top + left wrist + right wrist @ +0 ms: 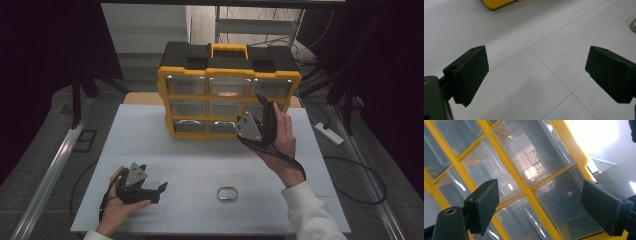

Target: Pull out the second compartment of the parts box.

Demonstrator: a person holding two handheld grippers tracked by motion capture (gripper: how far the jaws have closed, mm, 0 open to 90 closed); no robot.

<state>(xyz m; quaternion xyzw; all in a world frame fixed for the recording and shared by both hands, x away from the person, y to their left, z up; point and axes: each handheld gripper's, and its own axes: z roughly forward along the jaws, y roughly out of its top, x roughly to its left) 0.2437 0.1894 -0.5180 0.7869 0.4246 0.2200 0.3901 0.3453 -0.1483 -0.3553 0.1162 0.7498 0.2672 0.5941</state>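
Observation:
A yellow and black organizer (227,70) with several clear drawers stands at the back of the white table (150,145). My right gripper (266,106) is raised in front of its right-hand drawers, jaws open with nothing between them. In the right gripper view the open right gripper (540,202) frames the clear drawers (534,160) at a tilt, close but apart from them. My left gripper (152,179) sits low at the front left, open and empty. In the left gripper view the left gripper (536,72) looks along bare table (529,87).
A small oval metal ring or tin (226,193) lies on the table near the front middle, and its edge (633,25) shows at the right of the left gripper view. A white power strip (330,134) lies on the floor to the right.

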